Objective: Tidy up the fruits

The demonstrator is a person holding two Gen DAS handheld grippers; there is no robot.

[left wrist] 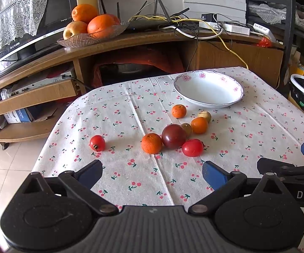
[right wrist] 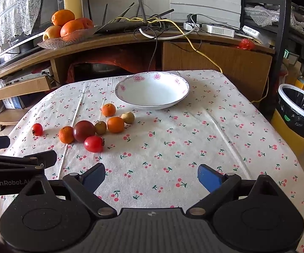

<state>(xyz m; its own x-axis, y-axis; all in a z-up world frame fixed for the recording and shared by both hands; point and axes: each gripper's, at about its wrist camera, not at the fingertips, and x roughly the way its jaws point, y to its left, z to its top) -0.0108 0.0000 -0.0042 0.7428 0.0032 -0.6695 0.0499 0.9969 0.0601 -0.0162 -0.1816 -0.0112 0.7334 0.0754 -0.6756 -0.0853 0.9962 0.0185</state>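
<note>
Several small fruits lie on the cherry-print tablecloth [left wrist: 130, 109]: a dark plum [left wrist: 174, 136], three mandarins [left wrist: 151, 143], two red tomatoes [left wrist: 192, 147], one of them apart at the left [left wrist: 97, 143], and two small brownish fruits [left wrist: 205, 116]. Behind them stands an empty white bowl [left wrist: 208, 89] with pink flowers. My left gripper [left wrist: 152, 175] is open, hovering short of the fruit cluster, nothing between its blue pads. My right gripper [right wrist: 151, 176] is open over bare cloth, to the right of the fruits [right wrist: 83, 131]; the bowl [right wrist: 152, 90] lies ahead.
A TV stand behind the table carries a glass dish of oranges [left wrist: 93, 28], a router and tangled cables [left wrist: 173, 21]. A bin with a black liner [right wrist: 299, 111] stands at the table's right. Tiled floor lies to the left [left wrist: 8, 164].
</note>
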